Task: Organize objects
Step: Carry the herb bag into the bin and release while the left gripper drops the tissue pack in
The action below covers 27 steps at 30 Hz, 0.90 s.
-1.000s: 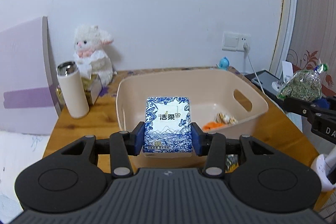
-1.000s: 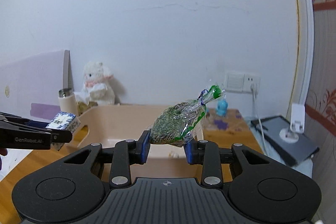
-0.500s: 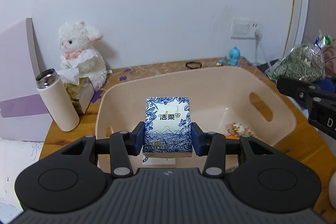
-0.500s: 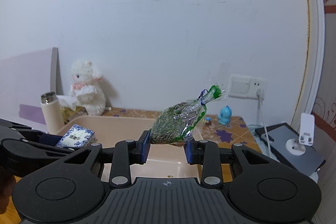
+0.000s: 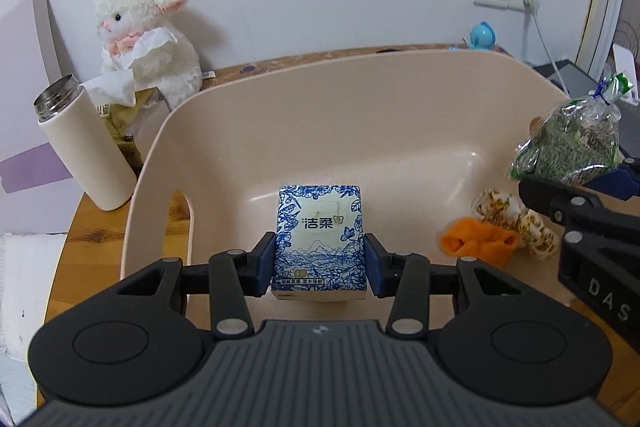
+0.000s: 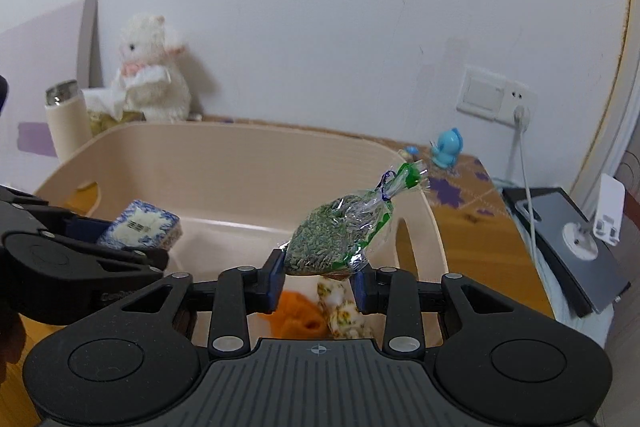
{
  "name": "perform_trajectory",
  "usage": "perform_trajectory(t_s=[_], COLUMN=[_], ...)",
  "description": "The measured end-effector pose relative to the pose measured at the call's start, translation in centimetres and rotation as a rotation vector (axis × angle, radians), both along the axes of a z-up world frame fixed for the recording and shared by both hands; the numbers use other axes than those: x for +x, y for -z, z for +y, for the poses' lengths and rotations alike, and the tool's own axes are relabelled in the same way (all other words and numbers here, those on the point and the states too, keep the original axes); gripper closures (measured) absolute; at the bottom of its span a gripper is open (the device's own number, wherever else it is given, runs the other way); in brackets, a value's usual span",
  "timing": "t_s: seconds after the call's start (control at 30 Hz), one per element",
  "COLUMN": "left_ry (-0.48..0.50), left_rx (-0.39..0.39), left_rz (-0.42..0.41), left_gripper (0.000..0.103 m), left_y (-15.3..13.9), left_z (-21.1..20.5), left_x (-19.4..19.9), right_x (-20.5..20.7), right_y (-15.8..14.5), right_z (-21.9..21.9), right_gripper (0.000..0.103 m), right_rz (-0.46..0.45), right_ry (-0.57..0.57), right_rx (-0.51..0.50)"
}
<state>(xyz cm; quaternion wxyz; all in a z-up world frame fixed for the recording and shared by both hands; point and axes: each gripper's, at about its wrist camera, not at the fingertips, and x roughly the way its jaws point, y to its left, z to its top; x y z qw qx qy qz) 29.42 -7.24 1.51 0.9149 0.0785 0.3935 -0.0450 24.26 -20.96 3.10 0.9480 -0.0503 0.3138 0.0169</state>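
My left gripper (image 5: 319, 269) is shut on a blue-and-white tissue pack (image 5: 319, 239) and holds it above the inside of a beige plastic basin (image 5: 360, 99). My right gripper (image 6: 318, 285) is shut on a clear bag of green dried herbs (image 6: 344, 231), held over the basin's (image 6: 240, 151) right part. The tissue pack (image 6: 140, 231) shows at the left in the right wrist view. The herb bag (image 5: 568, 143) shows at the right in the left wrist view. An orange cloth (image 5: 478, 241) and a floral bundle (image 5: 516, 219) lie in the basin.
A cream thermos (image 5: 84, 147), a tissue box and a white plush lamb (image 5: 148, 27) stand left of the basin on the wooden table (image 6: 476, 227). A blue toy bird (image 6: 446, 147), a wall socket with a cable and a grey tablet (image 6: 568, 239) are to the right.
Both grippers moved forward and down over the basin, still holding their loads. The basin now fills the view and its contents are close below.
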Motion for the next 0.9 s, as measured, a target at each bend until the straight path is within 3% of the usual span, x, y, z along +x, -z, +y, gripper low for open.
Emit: perform_trajectory(t_s=[0.1, 0.17, 0.2, 0.33, 0.5, 0.9], left_ry=[-0.003, -0.005, -0.011, -0.017, -0.02, 0.003], left_rx=[-0.008, -0.008, -0.004, 0.001, -0.012, -0.052], left_rz=[0.005, -0.008, -0.025, -0.085, -0.119, -0.15], left_gripper=[0.055, 0.043, 0.029, 0.019, 0.014, 0.009], left_y=[0.0, -0.4, -0.7, -2.3, -3.5, -4.8], left_z=[0.0, 0.0, 0.0, 0.1, 0.3, 0.1], left_x=[-0.2, -0.7, -1.0, -2.7, -5.3, -10.7], right_x=[-0.4, -0.9, -1.4, -3.2, -6.1, -12.0], right_y=[-0.2, -0.6, -1.0, -2.6, -4.0, -3.6], right_z=[-0.5, -0.8, -1.0, -1.7, -2.7, -3.5], right_gripper=[0.056, 0.047, 0.041, 0.03, 0.013, 0.006], right_rz=[-0.006, -0.025, -0.041, -0.088, -0.118, -0.109], right_ry=[-0.008, -0.007, -0.004, 0.009, 0.012, -0.005], right_rx=[0.019, 0.017, 0.012, 0.023, 0.041, -0.006])
